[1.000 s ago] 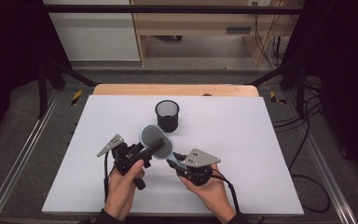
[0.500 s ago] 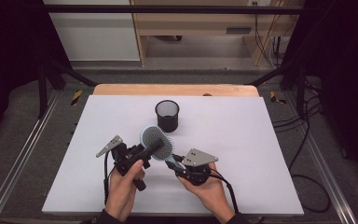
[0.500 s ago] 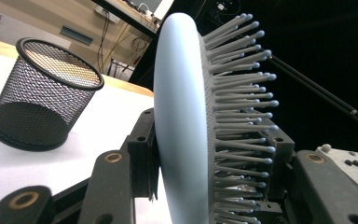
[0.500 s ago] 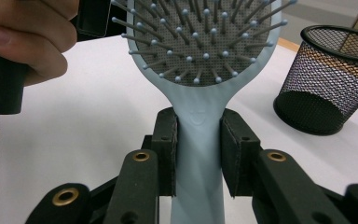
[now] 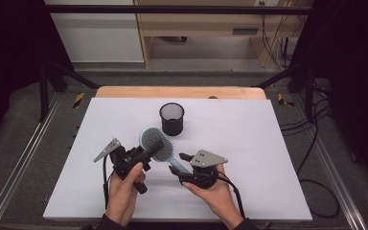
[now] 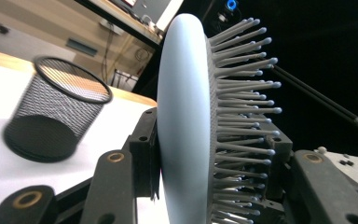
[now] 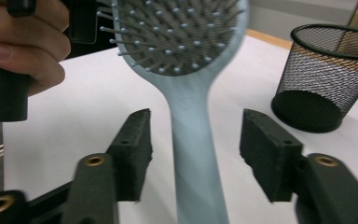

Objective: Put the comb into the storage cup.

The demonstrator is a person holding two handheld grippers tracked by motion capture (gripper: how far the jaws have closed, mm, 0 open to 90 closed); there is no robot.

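Nearest the person, the right tongs (image 7: 193,140) stand wide open with the pale blue hairbrush (image 5: 159,149) handle running between the jaws, touching neither. At about ten o'clock from them, the left tongs (image 5: 146,151) are clamped across the brush head, one jaw on its smooth back and the other among the bristles, holding it above the white counter (image 5: 268,143). Farther off, at twelve o'clock, stands the black mesh cup (image 5: 172,119). The grip on bristles looks soft; I judge the brush could twist or slip if the right tongs close off-centre on the handle. The right gripper view shows the gap either side of the handle; the high view does not.
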